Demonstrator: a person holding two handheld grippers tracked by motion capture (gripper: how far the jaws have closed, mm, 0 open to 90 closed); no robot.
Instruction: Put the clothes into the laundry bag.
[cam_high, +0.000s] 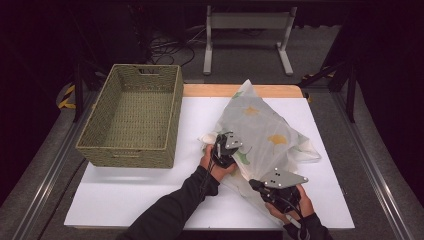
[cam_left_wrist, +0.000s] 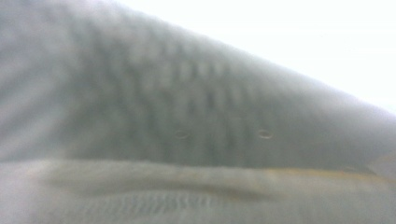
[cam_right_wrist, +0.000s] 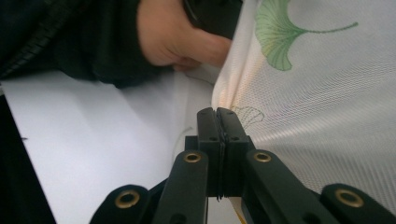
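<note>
- Dark floor surrounds a white worktop (cam_high: 125, 195) with a wooden strip along its far edge; a grey metal frame (cam_high: 247, 37) stands on the floor beyond it, with cables lying near it.
- On the worktop's far left sits a woven basket (cam_high: 131, 116), green-brown, rectangular, with a handle slot in its far wall.
- Right of the basket and apart from it lies a cloth (cam_high: 265, 130), a sheer white mesh printed with yellow and green ginkgo leaves, bunched up and raised to a peak at its far end.
- The left gripper (cam_high: 225, 150) is at the cloth's near left edge, just right of the basket's near corner, held by the left hand (cam_high: 216, 162) in a black sleeve.
- From the left gripper view, blurred grey-white mesh (cam_left_wrist: 196, 121) lies right against the lens, so I cannot tell how its fingers stand.
- The right gripper (cam_high: 256, 185) is at the cloth's near edge, near the worktop's near right, its grey plate on top.
- In the right gripper view its fingers (cam_right_wrist: 208, 133) are pressed together with the cloth's edge (cam_right_wrist: 327, 107) pinched between them; the mesh stretches up and to the right from there, a green leaf print above.
- The same view shows the left hand (cam_right_wrist: 177, 37) farther off, touching the cloth.
</note>
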